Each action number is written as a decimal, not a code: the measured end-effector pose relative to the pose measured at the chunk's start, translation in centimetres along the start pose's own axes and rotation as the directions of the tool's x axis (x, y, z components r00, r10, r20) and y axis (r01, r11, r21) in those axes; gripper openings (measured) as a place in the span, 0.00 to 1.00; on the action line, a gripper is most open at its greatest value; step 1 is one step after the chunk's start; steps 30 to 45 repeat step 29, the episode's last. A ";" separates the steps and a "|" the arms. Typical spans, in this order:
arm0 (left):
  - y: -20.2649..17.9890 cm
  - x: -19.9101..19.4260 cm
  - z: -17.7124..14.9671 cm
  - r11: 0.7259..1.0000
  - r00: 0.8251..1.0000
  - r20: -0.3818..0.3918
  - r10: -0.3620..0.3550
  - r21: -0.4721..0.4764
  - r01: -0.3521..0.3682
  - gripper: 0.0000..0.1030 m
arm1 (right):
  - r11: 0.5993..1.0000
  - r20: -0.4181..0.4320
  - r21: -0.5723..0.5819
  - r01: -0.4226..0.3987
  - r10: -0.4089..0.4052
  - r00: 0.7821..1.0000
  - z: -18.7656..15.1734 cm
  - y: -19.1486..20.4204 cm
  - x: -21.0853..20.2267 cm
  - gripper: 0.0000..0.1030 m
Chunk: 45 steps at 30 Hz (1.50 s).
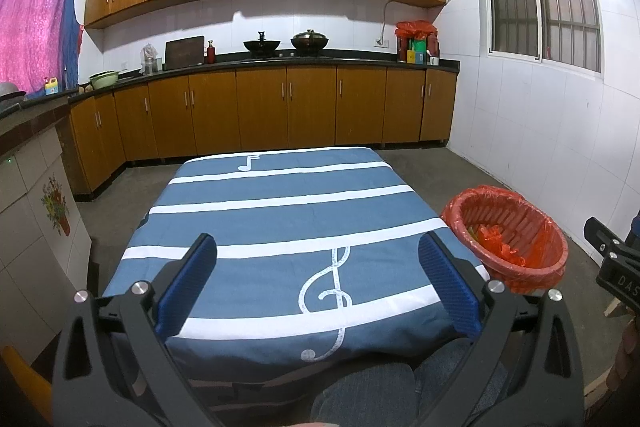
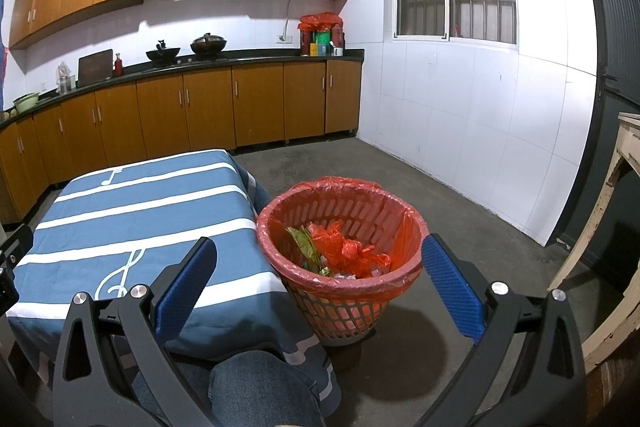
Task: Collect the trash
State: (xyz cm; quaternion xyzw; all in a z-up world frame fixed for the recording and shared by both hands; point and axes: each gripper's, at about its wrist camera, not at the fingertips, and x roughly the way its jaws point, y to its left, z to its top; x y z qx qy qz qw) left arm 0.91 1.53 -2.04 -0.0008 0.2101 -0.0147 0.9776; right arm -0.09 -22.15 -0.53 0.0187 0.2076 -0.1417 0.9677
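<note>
Judging by looks, crumpled red plastic (image 2: 348,249) in the bin (image 2: 340,291) ahead of the empty, wide-open right gripper (image 2: 320,291) is light and soft; pinch a raised fold. Left gripper (image 1: 318,283) likewise gapes empty.

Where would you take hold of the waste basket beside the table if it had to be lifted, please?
Probably the near rim of the waste basket, coming from above with the right gripper, one finger inside and one outside. The basket stands upright and flares wide, too broad to span, and its rim, wrapped in the red liner, faces that gripper, whose jaws are open.
</note>
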 end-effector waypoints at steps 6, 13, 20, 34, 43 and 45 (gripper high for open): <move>0.1 0.1 -0.2 1.000 1.000 -0.003 -0.001 0.000 0.001 0.96 | 1.000 -0.001 0.001 0.000 0.000 1.000 0.0 -0.1 0.0 0.98; 0.0 0.4 -0.4 1.000 1.000 -0.006 -0.004 0.004 0.004 0.96 | 1.000 -0.001 0.000 0.000 0.000 1.000 0.0 -0.1 0.0 0.98; 0.1 0.6 -0.5 1.000 1.000 -0.008 -0.006 0.006 0.006 0.96 | 1.000 -0.003 0.000 0.000 0.000 1.000 0.0 -0.1 -0.1 0.98; 0.4 0.8 -0.3 1.000 1.000 -0.015 -0.006 0.011 0.006 0.96 | 1.000 -0.005 0.000 0.000 0.000 1.000 -0.3 -0.2 -0.3 0.98; 0.4 0.8 -0.3 1.000 1.000 -0.015 -0.006 0.011 0.006 0.96 | 1.000 -0.005 0.000 0.000 0.000 1.000 -0.3 -0.2 -0.3 0.98; 0.4 0.8 -0.3 1.000 1.000 -0.015 -0.006 0.011 0.006 0.96 | 1.000 -0.005 0.000 0.000 0.000 1.000 -0.3 -0.2 -0.3 0.98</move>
